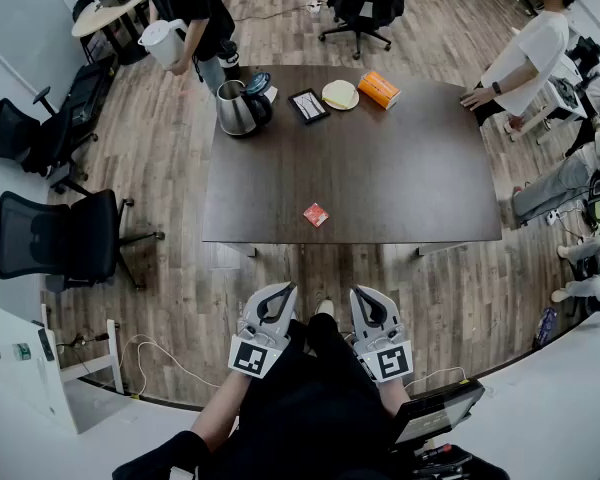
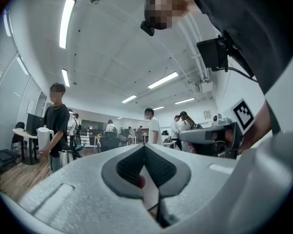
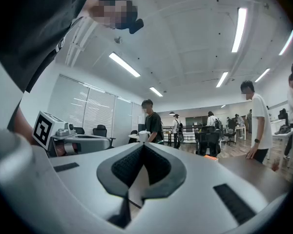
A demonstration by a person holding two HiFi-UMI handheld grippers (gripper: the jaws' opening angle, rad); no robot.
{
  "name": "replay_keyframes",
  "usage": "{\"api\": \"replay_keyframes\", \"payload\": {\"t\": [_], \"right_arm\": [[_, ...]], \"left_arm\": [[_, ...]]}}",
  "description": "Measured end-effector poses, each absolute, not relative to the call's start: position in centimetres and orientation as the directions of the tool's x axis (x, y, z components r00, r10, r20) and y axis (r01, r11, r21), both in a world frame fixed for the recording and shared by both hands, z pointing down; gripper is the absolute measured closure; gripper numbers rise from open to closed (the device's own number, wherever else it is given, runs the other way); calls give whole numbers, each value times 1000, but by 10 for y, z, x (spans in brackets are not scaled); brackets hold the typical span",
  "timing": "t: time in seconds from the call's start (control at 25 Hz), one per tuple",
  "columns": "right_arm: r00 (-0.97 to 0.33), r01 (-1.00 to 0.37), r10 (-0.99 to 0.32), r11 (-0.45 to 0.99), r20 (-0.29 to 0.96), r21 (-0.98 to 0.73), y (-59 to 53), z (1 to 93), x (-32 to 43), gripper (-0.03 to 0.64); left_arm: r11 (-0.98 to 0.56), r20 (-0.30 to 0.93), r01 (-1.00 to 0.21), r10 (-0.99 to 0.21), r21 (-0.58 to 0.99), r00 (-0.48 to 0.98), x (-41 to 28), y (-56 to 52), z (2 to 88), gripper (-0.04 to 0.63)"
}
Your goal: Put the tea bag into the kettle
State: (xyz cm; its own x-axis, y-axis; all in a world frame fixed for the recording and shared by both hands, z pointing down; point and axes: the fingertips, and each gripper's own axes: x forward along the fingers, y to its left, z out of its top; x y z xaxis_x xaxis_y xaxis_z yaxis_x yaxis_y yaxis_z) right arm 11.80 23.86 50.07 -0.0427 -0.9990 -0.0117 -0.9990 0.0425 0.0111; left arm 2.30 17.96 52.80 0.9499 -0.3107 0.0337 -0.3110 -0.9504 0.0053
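Looking down in the head view, the tea bag (image 1: 316, 214) lies flat on the table (image 1: 420, 188), near its front edge and well apart from the kettle (image 1: 240, 108), which stands upright at the far left corner. Along the far edge beside the kettle sit a dark device (image 1: 308, 105), a plate (image 1: 340, 94) and an orange box (image 1: 379, 89). A person (image 1: 195, 8) by that corner holds a white jug (image 1: 163, 42); a second person (image 1: 525, 58) rests a hand on the far right edge. The left gripper (image 1: 276, 296) and right gripper (image 1: 366, 298) hang side by side short of the table, over the floor (image 1: 180, 268), pointing toward it and touching nothing. In the left gripper view the jaws are clenched tip to tip with nothing held; the kettle shows far off at the left. In the right gripper view the jaws are likewise clenched and empty, with the table stretching away at the right
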Motion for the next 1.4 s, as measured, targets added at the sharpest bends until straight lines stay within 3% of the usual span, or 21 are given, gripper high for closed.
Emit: {"api": "replay_keyframes", "payload": {"t": [0.4,0.88,1.4], "right_arm": [[-78,-997,-997,79,25,16,244,514,120,611],[-169,-982,-983,174,72,69,247,533,165,609],[-302,-945,-932,321,202,69,207,589,174,609]], "left_arm": [[-919,16,-394,-395,-23,919,5,168,520,592],[-902,-8,-430,-430,-45,903,45,187,511,592],[-861,32,-508,-508,-20,861,40,191,525,592]]}}
